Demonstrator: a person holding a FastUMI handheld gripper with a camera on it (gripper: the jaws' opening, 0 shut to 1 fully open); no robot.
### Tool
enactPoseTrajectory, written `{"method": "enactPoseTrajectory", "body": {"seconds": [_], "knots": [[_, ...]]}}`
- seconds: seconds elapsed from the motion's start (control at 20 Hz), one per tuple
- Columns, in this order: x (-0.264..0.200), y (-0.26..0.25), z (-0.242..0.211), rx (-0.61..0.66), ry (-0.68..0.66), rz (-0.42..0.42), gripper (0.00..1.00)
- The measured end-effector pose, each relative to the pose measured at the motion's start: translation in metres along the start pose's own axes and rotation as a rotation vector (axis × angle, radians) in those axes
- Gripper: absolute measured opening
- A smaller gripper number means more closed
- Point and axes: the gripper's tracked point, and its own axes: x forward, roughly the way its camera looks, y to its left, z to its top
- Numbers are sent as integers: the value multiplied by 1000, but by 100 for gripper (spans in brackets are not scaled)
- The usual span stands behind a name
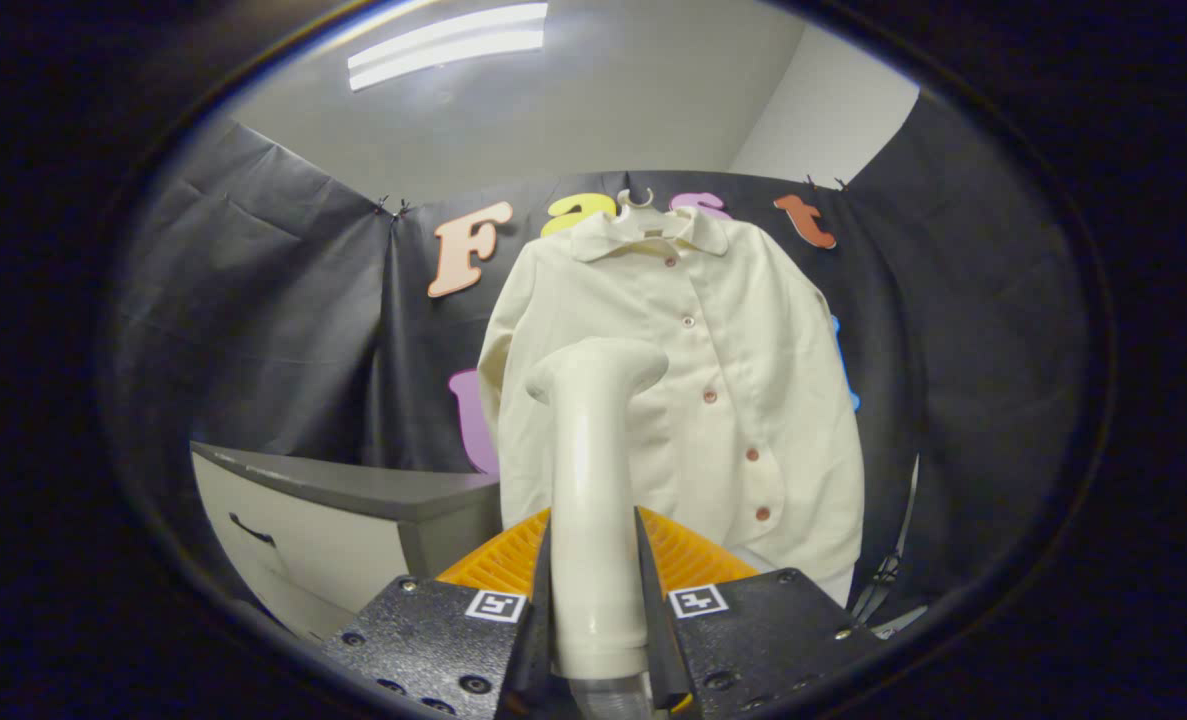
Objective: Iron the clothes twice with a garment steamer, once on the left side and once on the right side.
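A: Report tool (594, 600) condition.

B: The tool is nearly closed. Both fingers (536, 610) press against the handle of the garment steamer (593, 500), one on each side. The steamer is gripped low on its pale, tube-shaped handle.

A: Steamer orientation?

B: The handle rises upright from between the fingers. Its flattened head sits at the top, tilted and turned toward the shirt (683, 390). A clear section shows below the handle, at the base of the fingers.

A: What lies directly behind the handle?

B: An orange ribbed part (688, 555), just beyond the fingers and on both sides of the handle. What it is cannot be determined.

A: Position of the garment?

B: The shirt hangs beyond the steamer on a hanger (635, 200), against the black cloth wall (283, 330). It is cream-coloured, with a collar, long sleeves and a row of reddish buttons down the front. The steamer head overlaps the shirt's lower left area as seen; contact cannot be confirmed.

A: Surroundings?

B: A grey tabletop (373, 485) on a pale cabinet (303, 560) with a dark drawer handle stands to the left, near the shirt. A ceiling light (448, 45) is above.
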Motion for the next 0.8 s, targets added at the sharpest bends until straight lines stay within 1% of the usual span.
{"method": "enactPoseTrajectory", "body": {"seconds": [0.2,0.3,0.45,0.6,0.8], "knots": [[43,-41,66,92,-43,-29,38],[64,-63,87,97,-53,-55,38],[83,-97,108,60,-57,-108,38],[97,-115,129,105,-84,-110,37],[119,-140,129,112,-61,-129,37]]}}
